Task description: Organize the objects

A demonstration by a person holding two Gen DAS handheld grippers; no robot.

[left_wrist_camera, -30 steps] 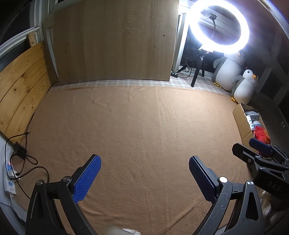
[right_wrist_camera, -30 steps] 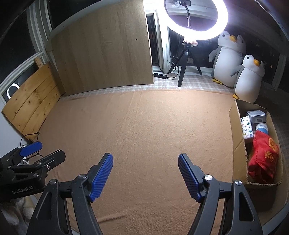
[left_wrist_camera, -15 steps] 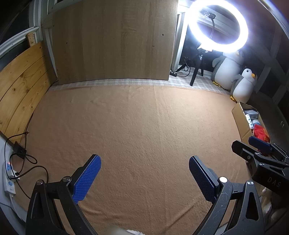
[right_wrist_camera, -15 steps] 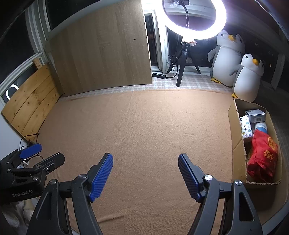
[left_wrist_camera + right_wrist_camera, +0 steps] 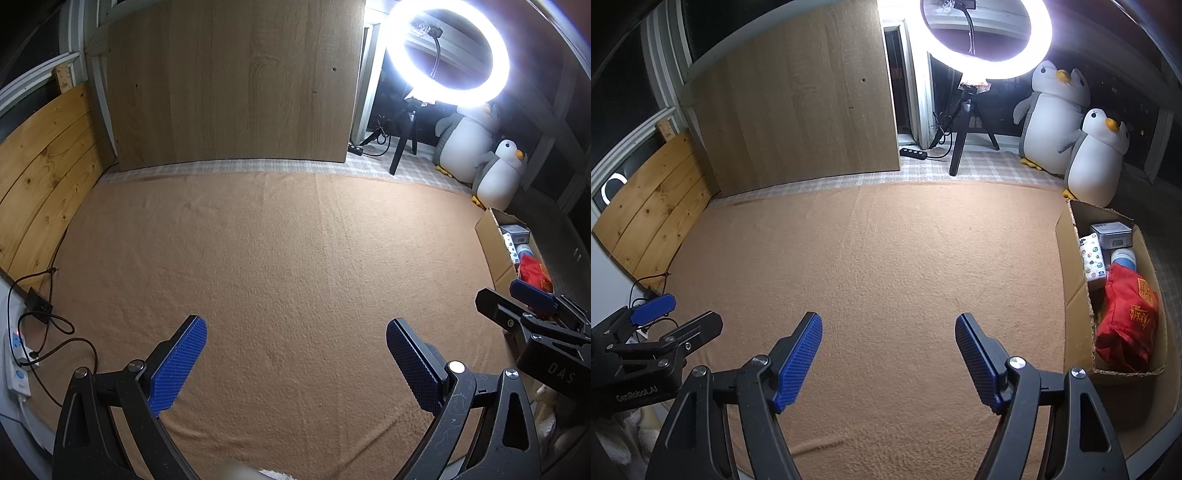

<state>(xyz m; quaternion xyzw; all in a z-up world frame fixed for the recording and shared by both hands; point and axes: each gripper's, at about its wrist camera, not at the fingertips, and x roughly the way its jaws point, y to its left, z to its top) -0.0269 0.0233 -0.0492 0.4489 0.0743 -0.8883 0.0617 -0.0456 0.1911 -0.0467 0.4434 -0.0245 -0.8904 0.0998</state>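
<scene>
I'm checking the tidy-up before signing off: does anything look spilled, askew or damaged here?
Nothing spilled. The orange blanket lies flat, with nothing loose on it. The items, including the red pouch, sit inside the cardboard box, whose near rim looks ragged. Both grippers, left and right, are open with nothing between them.

Right gripper [image 5: 888,332]: jaws apart, nothing between the blue pads, hovering over a tan blanket [image 5: 879,258]. Left gripper [image 5: 676,314] enters at the left edge, jaws also apart. Cardboard box [image 5: 1071,295] sits on the blanket's right side, holding a red bag [image 5: 1126,325], a patterned packet [image 5: 1092,258], a grey box [image 5: 1113,232] and a blue-white bottle [image 5: 1123,256]. Behind: lit ring light [image 5: 986,40] on a tripod, two plush penguins [image 5: 1097,158], an upright wooden board [image 5: 798,110].
</scene>
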